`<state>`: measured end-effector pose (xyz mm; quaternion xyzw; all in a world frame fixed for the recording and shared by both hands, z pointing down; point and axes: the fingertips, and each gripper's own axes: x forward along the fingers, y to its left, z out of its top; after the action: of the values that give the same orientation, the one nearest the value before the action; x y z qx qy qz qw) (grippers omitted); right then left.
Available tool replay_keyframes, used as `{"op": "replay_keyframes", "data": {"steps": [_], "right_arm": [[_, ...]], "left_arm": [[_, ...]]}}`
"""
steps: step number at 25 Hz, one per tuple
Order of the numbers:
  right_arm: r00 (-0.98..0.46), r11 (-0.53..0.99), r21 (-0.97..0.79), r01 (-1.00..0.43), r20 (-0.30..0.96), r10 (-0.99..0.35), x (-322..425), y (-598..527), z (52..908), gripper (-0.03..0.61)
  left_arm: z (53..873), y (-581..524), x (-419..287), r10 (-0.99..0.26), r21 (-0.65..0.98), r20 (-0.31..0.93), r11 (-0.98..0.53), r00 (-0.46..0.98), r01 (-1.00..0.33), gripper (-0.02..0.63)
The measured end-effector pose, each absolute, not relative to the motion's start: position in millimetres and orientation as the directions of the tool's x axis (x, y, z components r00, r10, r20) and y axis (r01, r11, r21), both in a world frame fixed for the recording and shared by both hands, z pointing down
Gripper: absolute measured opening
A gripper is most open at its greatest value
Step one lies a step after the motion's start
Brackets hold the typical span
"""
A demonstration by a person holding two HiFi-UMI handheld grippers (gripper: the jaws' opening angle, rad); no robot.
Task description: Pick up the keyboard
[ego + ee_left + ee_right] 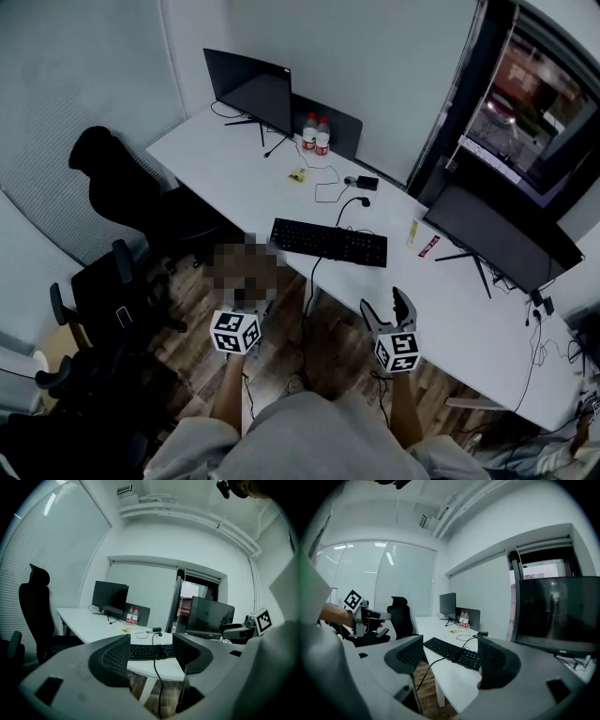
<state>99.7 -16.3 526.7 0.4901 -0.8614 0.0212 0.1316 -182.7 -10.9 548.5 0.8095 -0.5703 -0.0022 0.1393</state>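
Desk (225,155): two bottles (316,134), contents unclear | keyboard (329,243) untouched | left tongs (151,641), right tongs (450,644): released, empty

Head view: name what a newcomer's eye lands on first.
The black keyboard lies near the front edge of the white desk, the left monitor and the right monitor dark on either side. Nearer the camera, the left tongs and right tongs stand open and empty, short of the desk.

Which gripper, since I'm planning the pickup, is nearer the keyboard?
Right. The right gripper hangs near the keyboard's right end; the left gripper is farther back, off its left end. Both stand open, empty.
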Motion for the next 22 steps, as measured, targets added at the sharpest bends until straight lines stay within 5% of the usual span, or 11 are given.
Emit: {"op": "replay_keyframes", "data": {"steps": [22], "right_arm": [[-0.453, 0.491, 0.079, -0.868, 0.283, -0.846, 94, -62, 546, 0.345]], "left_arm": [[568, -67, -184, -0.898, 0.234, 0.197, -0.347, 0.394, -0.908, 0.262]]}}
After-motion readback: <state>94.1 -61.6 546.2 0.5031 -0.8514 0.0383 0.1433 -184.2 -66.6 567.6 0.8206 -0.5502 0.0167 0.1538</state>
